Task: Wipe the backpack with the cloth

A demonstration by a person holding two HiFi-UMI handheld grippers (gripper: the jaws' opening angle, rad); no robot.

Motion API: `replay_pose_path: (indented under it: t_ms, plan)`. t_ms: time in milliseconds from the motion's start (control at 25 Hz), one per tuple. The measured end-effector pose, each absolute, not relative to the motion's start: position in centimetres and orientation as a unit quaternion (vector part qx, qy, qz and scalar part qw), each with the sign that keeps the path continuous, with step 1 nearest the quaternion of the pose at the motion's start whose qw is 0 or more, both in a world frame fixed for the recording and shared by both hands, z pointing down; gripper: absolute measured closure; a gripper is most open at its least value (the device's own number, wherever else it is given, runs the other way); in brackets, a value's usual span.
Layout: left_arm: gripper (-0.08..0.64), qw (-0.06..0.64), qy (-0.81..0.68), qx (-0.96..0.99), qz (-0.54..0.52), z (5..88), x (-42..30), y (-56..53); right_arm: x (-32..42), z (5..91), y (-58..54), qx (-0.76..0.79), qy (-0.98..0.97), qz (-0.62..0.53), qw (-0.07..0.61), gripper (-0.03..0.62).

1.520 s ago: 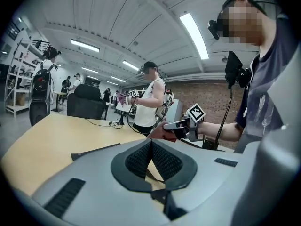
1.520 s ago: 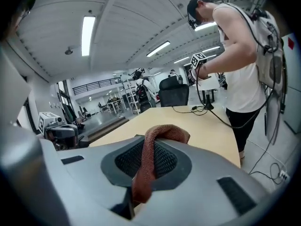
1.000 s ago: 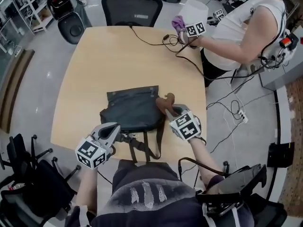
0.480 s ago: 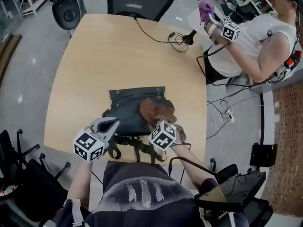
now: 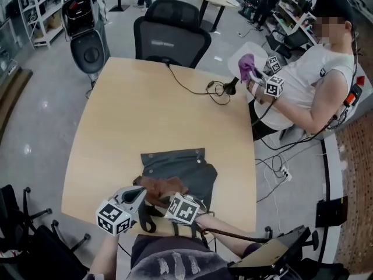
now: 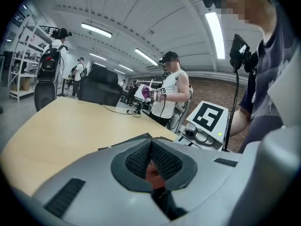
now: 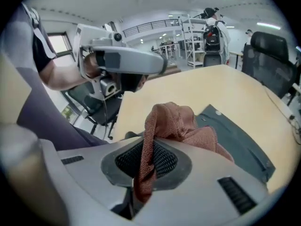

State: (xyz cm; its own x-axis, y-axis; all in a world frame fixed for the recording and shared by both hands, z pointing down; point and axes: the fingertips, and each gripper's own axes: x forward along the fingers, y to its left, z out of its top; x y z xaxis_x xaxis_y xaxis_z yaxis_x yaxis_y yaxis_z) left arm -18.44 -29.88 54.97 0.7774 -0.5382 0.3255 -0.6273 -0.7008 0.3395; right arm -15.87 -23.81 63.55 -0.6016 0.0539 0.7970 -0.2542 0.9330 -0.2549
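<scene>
A dark grey backpack lies flat on the near part of the wooden table. A brown cloth rests bunched on its near left part. My right gripper is shut on the cloth, which trails out between the jaws over the backpack. My left gripper sits at the backpack's near left edge, jaws closed with a dark strap pinched between them. The two grippers are close together, almost tip to tip. In the left gripper view, the backpack's edge shows just past the left gripper.
Another person sits at the table's far right, holding marker grippers and a purple cloth. A black cable runs over the far side of the table. An office chair stands behind it. Backpack straps hang over the near edge.
My right gripper has dragged the cloth leftward across the backpack, from its right side to its near left part. The left gripper has kept its hold at the near left edge.
</scene>
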Motion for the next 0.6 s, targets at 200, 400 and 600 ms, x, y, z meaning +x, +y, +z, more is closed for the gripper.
replay_pose_path:
  t_ms: [200, 400, 600]
  plan:
    - [0.554, 0.199, -0.364, 0.905, 0.091, 53.2, -21.1, -30.5, -18.2, 58.1, -25.4, 0.032, -0.908, 0.318, 0.272, 0.560]
    - [0.554, 0.192, -0.408, 0.889, 0.083, 52.7, -24.0, -30.5, -18.1, 52.4, -29.2, 0.011, -0.896, 0.432, 0.104, 0.560]
    - [0.554, 0.203, -0.417, 0.884, 0.069, 52.7, -23.6, -28.6, -16.9, 56.4, -31.7, 0.073, -0.851, 0.513, 0.087, 0.560]
